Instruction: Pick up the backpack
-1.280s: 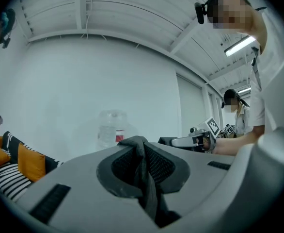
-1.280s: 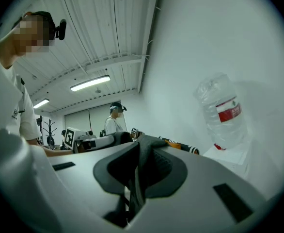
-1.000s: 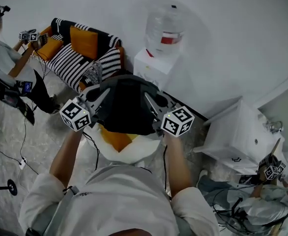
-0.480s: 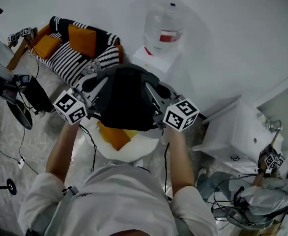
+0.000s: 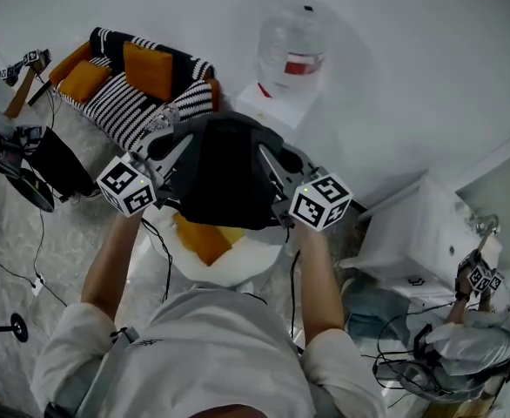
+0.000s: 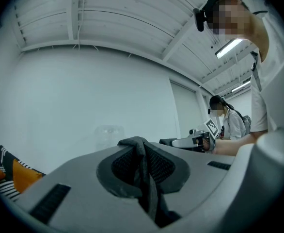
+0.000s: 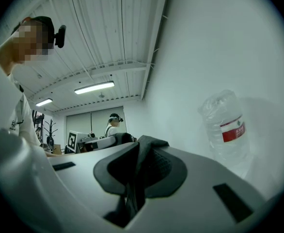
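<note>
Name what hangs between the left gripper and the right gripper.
The black fabric backpack fills that stretch in the head view; the left gripper and right gripper each pinch its dark fabric.

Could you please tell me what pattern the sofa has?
The sofa is black-and-white striped; the head view shows it best.

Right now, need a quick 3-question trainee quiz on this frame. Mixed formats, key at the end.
1. True or false: the left gripper and the right gripper are each shut on black fabric of the backpack.
2. Multiple choice: what sits on the white stand behind the backpack? A) a water bottle B) a lamp C) a fan
3. Fill in: the cushions on the striped sofa are ____.

Key: 1 true; 2 A; 3 orange.
</note>
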`<state>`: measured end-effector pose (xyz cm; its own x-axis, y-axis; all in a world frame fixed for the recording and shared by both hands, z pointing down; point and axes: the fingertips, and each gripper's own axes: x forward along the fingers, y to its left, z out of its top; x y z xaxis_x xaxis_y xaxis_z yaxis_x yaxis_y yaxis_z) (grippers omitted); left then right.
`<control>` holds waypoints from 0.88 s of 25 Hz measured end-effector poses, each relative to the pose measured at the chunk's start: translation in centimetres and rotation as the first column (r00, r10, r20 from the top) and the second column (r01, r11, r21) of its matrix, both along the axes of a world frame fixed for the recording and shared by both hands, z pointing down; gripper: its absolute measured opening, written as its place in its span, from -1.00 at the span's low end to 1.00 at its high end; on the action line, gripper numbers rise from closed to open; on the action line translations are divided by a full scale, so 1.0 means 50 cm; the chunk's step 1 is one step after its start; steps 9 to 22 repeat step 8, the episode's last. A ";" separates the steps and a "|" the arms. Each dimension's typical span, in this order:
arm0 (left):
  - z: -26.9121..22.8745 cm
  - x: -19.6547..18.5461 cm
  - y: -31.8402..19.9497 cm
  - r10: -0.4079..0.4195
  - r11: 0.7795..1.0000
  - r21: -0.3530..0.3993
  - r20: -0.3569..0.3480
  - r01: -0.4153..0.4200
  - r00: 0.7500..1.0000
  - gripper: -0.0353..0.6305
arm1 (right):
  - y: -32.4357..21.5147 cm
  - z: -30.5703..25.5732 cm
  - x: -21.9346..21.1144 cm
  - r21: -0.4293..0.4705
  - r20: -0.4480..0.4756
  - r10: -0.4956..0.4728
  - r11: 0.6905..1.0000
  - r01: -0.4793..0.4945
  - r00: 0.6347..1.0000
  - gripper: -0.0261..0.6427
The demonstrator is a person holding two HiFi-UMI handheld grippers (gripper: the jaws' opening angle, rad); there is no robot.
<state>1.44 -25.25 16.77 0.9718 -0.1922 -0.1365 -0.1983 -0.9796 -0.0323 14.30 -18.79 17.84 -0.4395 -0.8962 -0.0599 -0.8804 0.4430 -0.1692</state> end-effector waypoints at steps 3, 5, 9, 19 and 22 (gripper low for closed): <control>0.003 -0.022 0.017 0.004 1.000 -0.009 -0.003 -0.004 1.000 -0.80 | 0.017 -0.001 -0.022 -0.007 -0.001 0.005 1.000 -0.005 1.000 -0.81; -0.001 -0.038 0.026 0.005 1.000 -0.010 -0.005 -0.005 1.000 -0.80 | 0.028 -0.005 -0.038 -0.008 -0.005 0.005 1.000 -0.005 1.000 -0.81; -0.011 -0.060 0.036 0.007 1.000 -0.010 -0.010 -0.008 1.000 -0.80 | 0.037 -0.015 -0.059 -0.009 -0.009 0.007 1.000 -0.007 1.000 -0.81; -0.011 -0.060 0.036 0.007 1.000 -0.010 -0.010 -0.008 1.000 -0.80 | 0.037 -0.015 -0.059 -0.009 -0.009 0.007 1.000 -0.007 1.000 -0.81; -0.011 -0.060 0.036 0.007 1.000 -0.010 -0.010 -0.008 1.000 -0.80 | 0.037 -0.015 -0.059 -0.009 -0.009 0.007 1.000 -0.007 1.000 -0.81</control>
